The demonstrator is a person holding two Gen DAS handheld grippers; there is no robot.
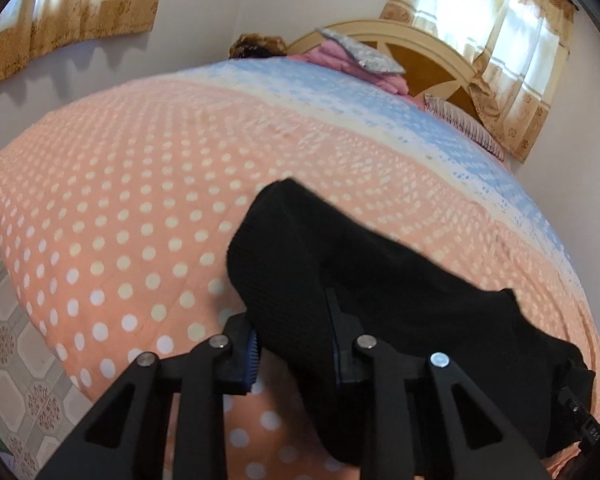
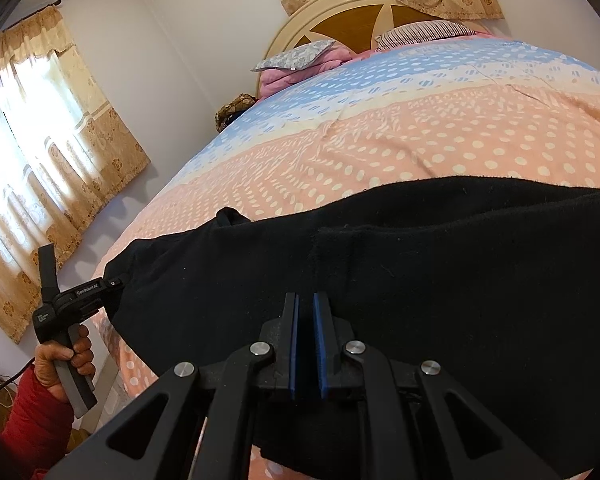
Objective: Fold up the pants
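Two grippers at the black pants (image 2: 420, 264) on the bed (image 1: 100, 208) — left gripper (image 1: 294, 354) spread wide around an edge, right gripper (image 2: 305, 344) nearly closed, nothing visibly pinched — should likely clamp fully before folding.

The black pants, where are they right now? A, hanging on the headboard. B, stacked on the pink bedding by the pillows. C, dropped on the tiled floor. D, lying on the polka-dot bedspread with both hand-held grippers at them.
D: the black pants lie across the peach polka-dot bedspread, with the right hand-held gripper over them and the left hand-held gripper at one end.
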